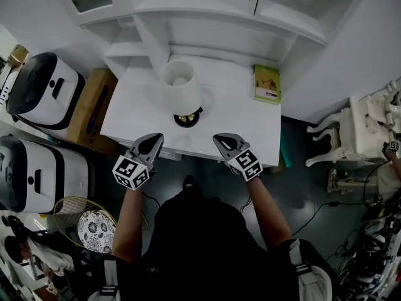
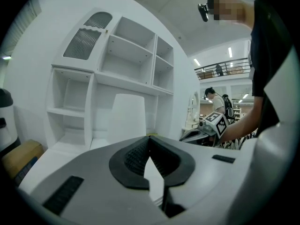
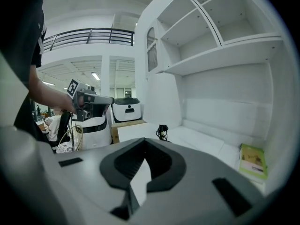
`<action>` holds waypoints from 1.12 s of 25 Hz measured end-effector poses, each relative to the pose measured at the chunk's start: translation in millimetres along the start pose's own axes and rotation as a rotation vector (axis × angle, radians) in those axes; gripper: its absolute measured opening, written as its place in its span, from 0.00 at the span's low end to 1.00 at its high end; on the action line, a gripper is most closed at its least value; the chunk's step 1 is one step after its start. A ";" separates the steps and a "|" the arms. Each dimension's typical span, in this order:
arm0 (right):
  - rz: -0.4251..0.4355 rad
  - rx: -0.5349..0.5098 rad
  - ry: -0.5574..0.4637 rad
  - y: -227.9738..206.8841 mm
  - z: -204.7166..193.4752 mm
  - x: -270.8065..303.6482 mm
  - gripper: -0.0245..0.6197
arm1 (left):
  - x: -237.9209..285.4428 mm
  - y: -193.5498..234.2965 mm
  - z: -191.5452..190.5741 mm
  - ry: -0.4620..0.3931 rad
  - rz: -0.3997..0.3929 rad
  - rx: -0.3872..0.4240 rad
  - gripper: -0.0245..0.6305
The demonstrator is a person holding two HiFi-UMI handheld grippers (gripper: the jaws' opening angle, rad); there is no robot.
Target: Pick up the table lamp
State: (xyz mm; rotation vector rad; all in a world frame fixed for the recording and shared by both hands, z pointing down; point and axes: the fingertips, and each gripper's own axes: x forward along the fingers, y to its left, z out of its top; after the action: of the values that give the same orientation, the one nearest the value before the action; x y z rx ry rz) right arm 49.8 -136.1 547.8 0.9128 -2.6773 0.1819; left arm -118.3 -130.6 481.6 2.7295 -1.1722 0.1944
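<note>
The table lamp (image 1: pixel 180 86) stands upright on the white table (image 1: pixel 250 130), with a white shade over a dark round base (image 1: pixel 187 118) and a black cord. My left gripper (image 1: pixel 154 141) hovers at the table's front edge, just left of and nearer than the lamp, shut and empty. My right gripper (image 1: pixel 222 140) hangs to the right of the base, also shut with nothing in it. In the left gripper view the shade (image 2: pixel 127 116) rises ahead of the shut left gripper (image 2: pixel 149 138). The right gripper view shows the shut right gripper (image 3: pixel 144 140) and the cord (image 3: pixel 162 131) beyond it.
A green book (image 1: pixel 266 83) lies at the table's back right, under a white shelf unit (image 1: pixel 207 5). Left of the table are a cardboard box (image 1: pixel 94 105) and two white machines (image 1: pixel 41 89). A wicker basket (image 1: pixel 81 221) sits lower left, a white ornate stand (image 1: pixel 357 127) and cables at right.
</note>
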 end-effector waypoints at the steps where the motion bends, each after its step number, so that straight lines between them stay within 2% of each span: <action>1: 0.004 -0.004 0.005 -0.3 -1.1 4.1 0.05 | -0.8 3.0 -0.4 0.001 0.004 -0.001 0.05; 10: 0.013 -0.028 0.011 -4.4 -6.4 38.0 0.06 | -5.9 27.5 -5.0 0.001 0.017 -0.016 0.05; 22: -0.045 -0.007 -0.005 -17.3 -12.4 72.4 0.17 | -9.6 54.2 -5.6 0.003 0.001 -0.028 0.05; 28: -0.078 -0.004 -0.016 -25.9 -15.0 91.4 0.31 | -6.9 60.4 -5.0 0.006 -0.016 -0.027 0.05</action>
State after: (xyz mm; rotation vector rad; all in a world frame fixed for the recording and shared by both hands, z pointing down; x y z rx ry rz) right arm 0.8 -205.8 592.4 1.0199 -2.6501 0.1517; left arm -167.2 -165.7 491.2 2.7127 -1.1420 0.1840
